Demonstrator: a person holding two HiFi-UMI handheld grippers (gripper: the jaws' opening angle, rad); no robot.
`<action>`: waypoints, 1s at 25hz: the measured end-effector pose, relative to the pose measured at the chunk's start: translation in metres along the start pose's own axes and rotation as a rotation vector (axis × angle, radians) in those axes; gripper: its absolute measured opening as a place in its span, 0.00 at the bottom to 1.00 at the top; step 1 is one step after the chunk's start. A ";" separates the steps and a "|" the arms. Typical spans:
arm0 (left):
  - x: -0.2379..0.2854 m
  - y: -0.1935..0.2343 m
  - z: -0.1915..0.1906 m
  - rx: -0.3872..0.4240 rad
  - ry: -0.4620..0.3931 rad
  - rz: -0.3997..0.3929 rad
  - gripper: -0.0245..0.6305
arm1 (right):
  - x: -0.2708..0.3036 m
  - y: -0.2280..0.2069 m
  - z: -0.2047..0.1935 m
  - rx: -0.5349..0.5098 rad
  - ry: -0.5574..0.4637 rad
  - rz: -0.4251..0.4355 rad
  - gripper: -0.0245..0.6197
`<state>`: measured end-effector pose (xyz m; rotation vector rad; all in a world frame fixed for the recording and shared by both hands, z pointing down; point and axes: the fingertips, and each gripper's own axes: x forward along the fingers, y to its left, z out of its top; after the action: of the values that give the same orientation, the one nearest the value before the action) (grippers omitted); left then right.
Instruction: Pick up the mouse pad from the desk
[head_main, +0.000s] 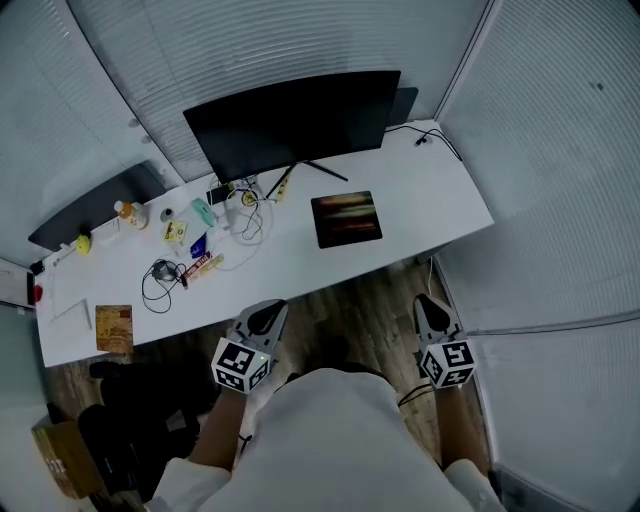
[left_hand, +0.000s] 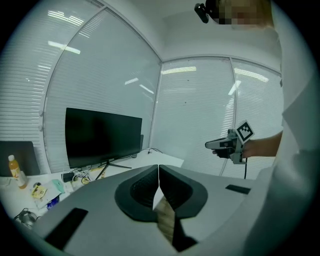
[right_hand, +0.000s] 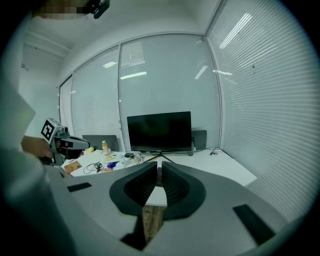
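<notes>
At the far left of the white tabletop (head_main: 420, 195) sit a bottle (head_main: 130, 213), a brown packet (head_main: 114, 327) near the front edge, and a tangle of cables (head_main: 160, 272) among small odds and ends. The left hand-held gripper (head_main: 266, 316) hangs over the wooden floor (head_main: 360, 310), short of the tabletop's front edge. Its jaws are pressed together with nothing between them.

Further right, the dark monitor (head_main: 295, 120) stands at the back. The mouse pad (head_main: 346, 218) lies flat just in front of it, right of its stand, on bare surface and not far from the front edge. It is dark with reddish streaks, and nothing touches it.

The right hand-held gripper (head_main: 430, 306) is also off the tabletop, a little right of the pad. Its jaws are drawn in to a bare slit and are empty.

The task looks not yet begun, since both tools are well apart from the pad. I judge the main risk to be the pad's thinness. It lies flush, so a jaw that fails to get under an edge will probably only shove it toward the monitor stand. Jaws left this narrow would simply butt against it. A pad gripped by one corner may droop and slip free. If the left tool goes instead, its path lies nearer the cables and could snag them.
</notes>
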<state>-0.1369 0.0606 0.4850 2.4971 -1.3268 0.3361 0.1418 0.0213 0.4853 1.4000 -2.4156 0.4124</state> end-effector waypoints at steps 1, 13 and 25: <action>0.006 -0.001 0.001 0.002 0.005 0.004 0.07 | 0.005 -0.006 0.001 0.000 0.002 0.009 0.11; 0.066 -0.016 0.006 0.027 0.061 0.020 0.07 | 0.044 -0.048 -0.008 -0.010 0.054 0.134 0.11; 0.120 0.004 0.003 0.039 0.119 -0.061 0.07 | 0.076 -0.063 -0.012 0.005 0.098 0.104 0.11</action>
<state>-0.0742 -0.0341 0.5237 2.5008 -1.2061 0.4922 0.1628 -0.0635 0.5334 1.2291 -2.4159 0.5006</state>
